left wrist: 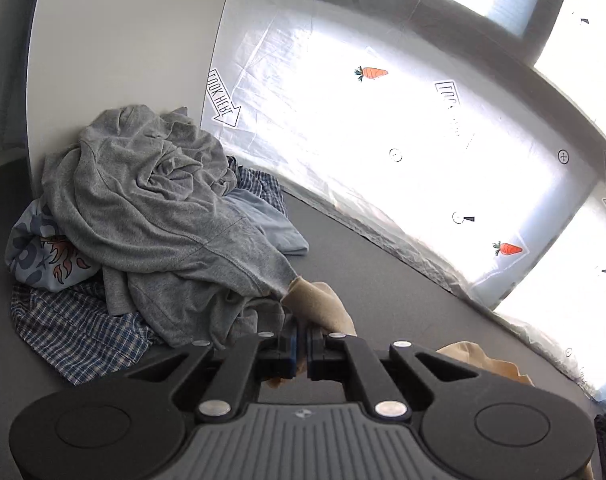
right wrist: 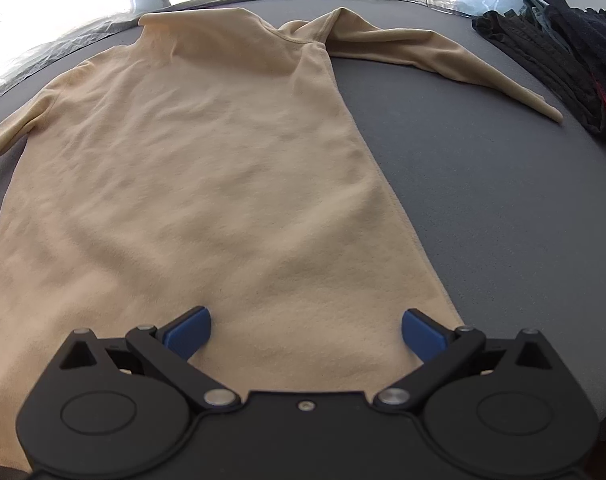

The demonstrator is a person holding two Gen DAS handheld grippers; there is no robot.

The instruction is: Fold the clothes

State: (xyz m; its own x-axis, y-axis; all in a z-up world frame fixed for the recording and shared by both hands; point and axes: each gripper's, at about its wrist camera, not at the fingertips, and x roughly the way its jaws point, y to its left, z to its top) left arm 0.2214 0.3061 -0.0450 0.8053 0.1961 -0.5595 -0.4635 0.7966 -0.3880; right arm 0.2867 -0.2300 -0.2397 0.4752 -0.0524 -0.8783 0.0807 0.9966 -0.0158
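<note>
Blue pads (right wrist: 189, 332) of the right gripper (right wrist: 306, 330) gape wide over the tan top (right wrist: 207, 184), spread flat on the surface (right wrist: 503, 208). Left gripper (left wrist: 303, 346) pinches its sleeve (left wrist: 317, 304). Soft, light, limp knit; best gripped at hem or cuffs.

Shirt (right wrist: 207, 168): plain tan. Table (right wrist: 483, 184): dark grey. Pile at left table edge: grey sweatshirt (left wrist: 151, 208); blue-and-white checked cloth (left wrist: 75, 328); pale blue cloth (left wrist: 271, 220); light blue print (left wrist: 43, 252) with orange flames. Dark clothes (right wrist: 563, 52) at right edge: black, red trim. Window film (left wrist: 343, 120): white, orange carrots. Pads (right wrist: 189, 330): blue.
</note>
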